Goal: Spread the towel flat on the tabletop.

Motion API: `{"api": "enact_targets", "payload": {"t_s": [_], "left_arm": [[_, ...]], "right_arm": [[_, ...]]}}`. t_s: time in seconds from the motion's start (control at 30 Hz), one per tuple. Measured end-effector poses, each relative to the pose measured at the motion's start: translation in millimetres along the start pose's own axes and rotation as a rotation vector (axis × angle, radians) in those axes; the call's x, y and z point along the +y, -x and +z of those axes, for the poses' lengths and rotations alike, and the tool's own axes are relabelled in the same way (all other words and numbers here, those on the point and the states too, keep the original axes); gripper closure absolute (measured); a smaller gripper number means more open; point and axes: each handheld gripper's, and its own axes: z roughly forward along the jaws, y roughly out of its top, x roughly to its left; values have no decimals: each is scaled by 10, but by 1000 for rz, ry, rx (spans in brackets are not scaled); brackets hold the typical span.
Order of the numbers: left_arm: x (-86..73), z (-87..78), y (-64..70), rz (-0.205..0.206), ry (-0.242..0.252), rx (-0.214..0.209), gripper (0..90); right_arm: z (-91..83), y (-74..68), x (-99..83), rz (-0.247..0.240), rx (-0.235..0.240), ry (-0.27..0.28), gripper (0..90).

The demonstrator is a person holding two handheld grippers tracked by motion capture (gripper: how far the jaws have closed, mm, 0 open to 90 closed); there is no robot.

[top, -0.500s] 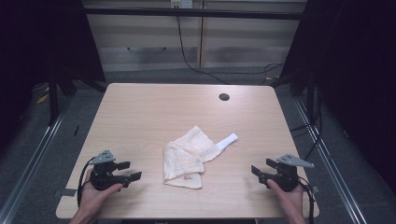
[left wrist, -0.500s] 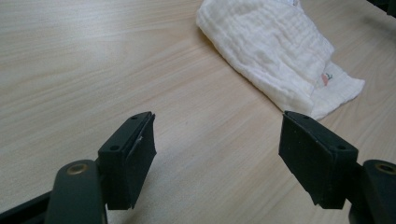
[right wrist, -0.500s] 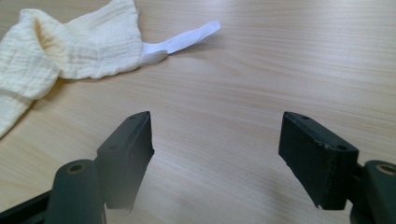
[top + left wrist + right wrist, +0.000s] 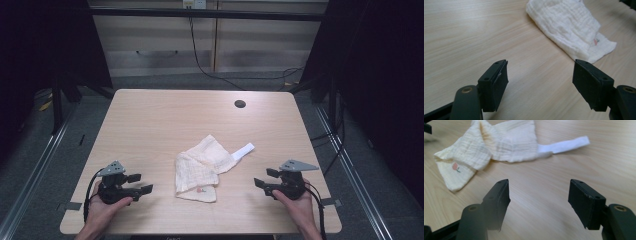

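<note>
A crumpled pale-yellow cloth [image 4: 202, 167] with a white strap [image 4: 243, 150] lies on the wooden table [image 4: 165, 120], near the front middle. A small pink print marks its near corner [image 4: 455, 167]. My left gripper [image 4: 140, 184] rests low at the front left, open, its jaws wide apart and aimed toward the cloth [image 4: 569, 27]. At the front right my right gripper [image 4: 262, 178] is open too, pointing at the cloth [image 4: 499, 142] from the other side. Neither gripper touches the cloth, and bare wood shows between each pair of jaws.
A dark round hole [image 4: 240, 104] sits in the table near its far right edge. Black frame posts and cables stand around the table, and a cabinet lies behind it. Bare wood stretches across the far half.
</note>
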Motion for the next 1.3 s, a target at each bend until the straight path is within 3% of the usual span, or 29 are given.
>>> {"api": "enact_targets", "payload": {"t_s": [0.07, 0.13, 0.2, 0.23, 0.37, 0.5, 0.6, 0.63, 0.7, 0.83, 1.0, 1.1, 1.17, 1.2, 1.23, 1.27, 1.3], "left_arm": [[1, -1, 10, 3, 6, -10, 283], [1, 2, 21, 19, 3, 7, 289], [0, 0, 16, 17, 3, 4, 289], [-5, -11, 11, 15, 4, 0, 289], [-9, -15, 3, 26, -3, 17, 287], [-8, -8, 1, 26, -9, 22, 282], [-7, -15, 11, 33, -8, 20, 283], [-4, -23, 10, 38, -8, 18, 283], [-4, -26, 8, 38, -7, 19, 283], [-12, -39, -8, 29, 2, 16, 283], [-8, -45, -19, 5, 10, -7, 284], [-6, -44, -9, 12, 13, -10, 298], [-8, -47, 10, 28, 11, -9, 306], [-10, -47, 8, 34, 7, -5, 306], [-13, -43, 4, 33, 5, -4, 305], [-13, -43, 4, 33, 5, -4, 303], [-14, -41, -3, 31, 2, -1, 303]], "right_arm": [[40, -33, 55, -20, 14, -16, 336], [205, -133, 236, -54, 64, -47, 363], [273, -171, 296, -81, 71, -65, 360], [431, -238, 415, -104, 113, -83, 380], [692, -363, 588, -147, 172, -100, 410], [962, -461, 760, -160, 219, -76, 405], [1118, -499, 845, -189, 228, -119, 381], [1255, -521, 901, -214, 231, -143, 366], [1361, -508, 936, -221, 239, -155, 359], [1507, -395, 932, -185, 240, -198, 360], [1522, -248, 943, -160, 249, -199, 401], [1535, -196, 948, -163, 241, -207, 409], [1598, -178, 889, -186, 228, -247, 461], [1601, -177, 874, -188, 230, -234, 482], [1595, -174, 870, -177, 232, -231, 574], [1595, -174, 870, -177, 232, -231, 574], [1579, -174, 852, -183, 235, -231, 698]]}}
